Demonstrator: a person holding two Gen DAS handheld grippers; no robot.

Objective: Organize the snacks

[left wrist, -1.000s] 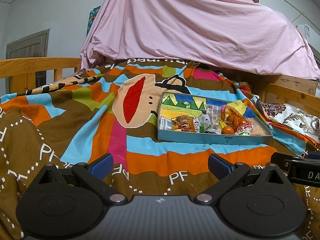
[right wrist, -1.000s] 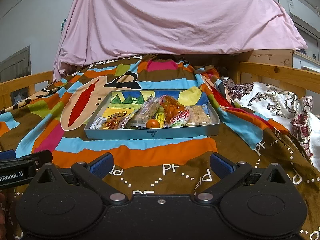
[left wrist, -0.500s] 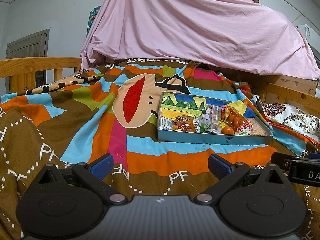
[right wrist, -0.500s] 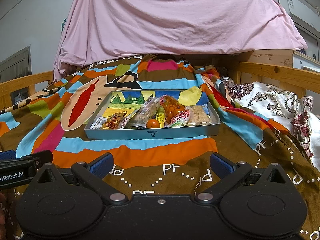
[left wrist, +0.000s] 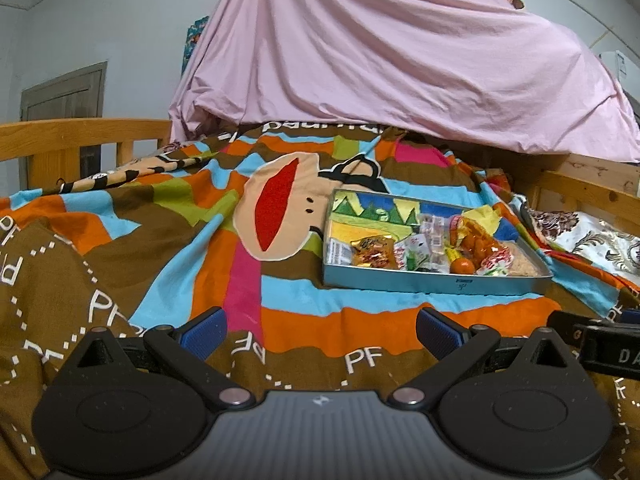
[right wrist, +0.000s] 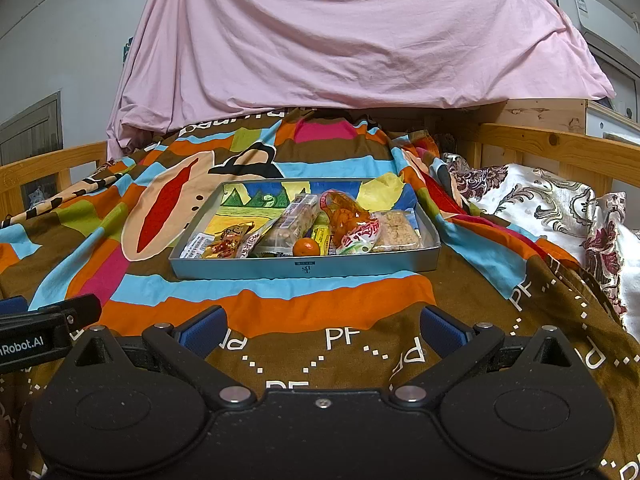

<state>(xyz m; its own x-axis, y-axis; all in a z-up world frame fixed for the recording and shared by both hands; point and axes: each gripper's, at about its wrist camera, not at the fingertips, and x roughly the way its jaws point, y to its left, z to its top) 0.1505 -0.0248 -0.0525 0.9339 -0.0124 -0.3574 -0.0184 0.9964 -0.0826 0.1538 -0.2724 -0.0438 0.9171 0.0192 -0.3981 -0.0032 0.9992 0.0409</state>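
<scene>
On the bed, a quilt (right wrist: 360, 300) with coloured stripes carries a shallow grey tray (right wrist: 304, 268), which lies ahead of both tools, near the quilt's right side. The snacks lie heaped along the tray's near wall, overlapping, so most labels are hard to read. From the left: a white packet (right wrist: 194, 245) partly hidden by the wall, a gold and red wrapper (right wrist: 226, 240), a clear pack of bars (right wrist: 294, 220), a small orange (right wrist: 306, 247), a yellow packet (right wrist: 322, 236) half covered, a clear orange bag (right wrist: 346, 216), a red and white packet (right wrist: 360, 236), and a pale crispy cake (right wrist: 398, 228) in the near right corner. The far half shows a painted picture. The left tool (left wrist: 320, 326) hangs low over the quilt, its fingers spread wide, gripping nothing. The right tool (right wrist: 322, 328) is likewise spread wide and bare. Each tool's edge is cut off in the other's view.
</scene>
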